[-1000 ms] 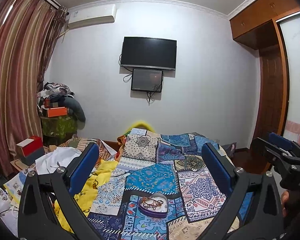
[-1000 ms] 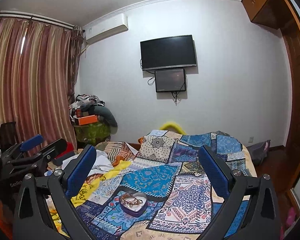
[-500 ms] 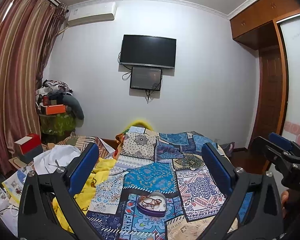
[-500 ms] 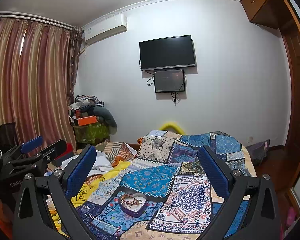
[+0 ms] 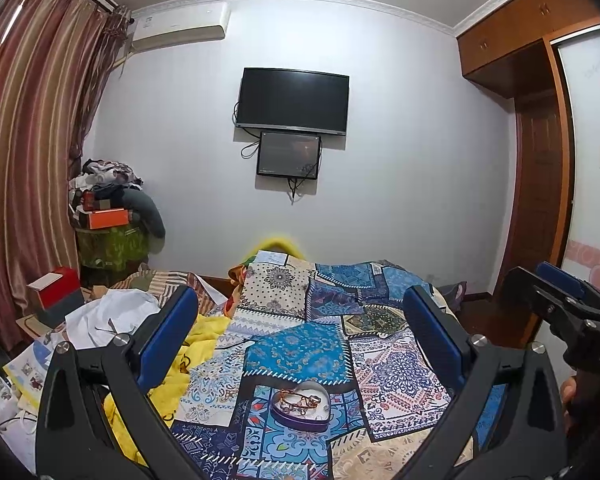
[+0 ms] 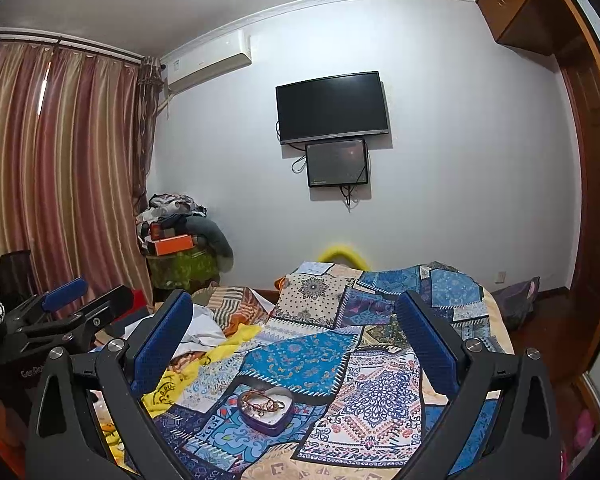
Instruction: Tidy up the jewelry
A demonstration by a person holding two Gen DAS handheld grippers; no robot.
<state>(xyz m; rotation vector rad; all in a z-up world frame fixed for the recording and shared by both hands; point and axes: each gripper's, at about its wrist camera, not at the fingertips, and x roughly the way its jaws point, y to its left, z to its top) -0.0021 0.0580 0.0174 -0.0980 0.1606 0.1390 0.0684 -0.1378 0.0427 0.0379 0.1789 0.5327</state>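
A purple heart-shaped tin lies open on the patchwork bedspread, holding a tangle of thin bracelets. It also shows in the right wrist view with the bracelets inside. My left gripper is open and empty, held above and short of the tin. My right gripper is open and empty too, likewise above the tin. The right gripper shows at the left view's right edge; the left gripper shows at the right view's left edge.
A yellow cloth and white fabric lie on the bed's left side. A red box, papers and a clothes pile stand by the striped curtain. A TV hangs on the far wall; a wardrobe and door are right.
Both views have drifted slightly; the tin sits a little lower and nearer in the frames. Both grippers stay open and nothing was grasped.
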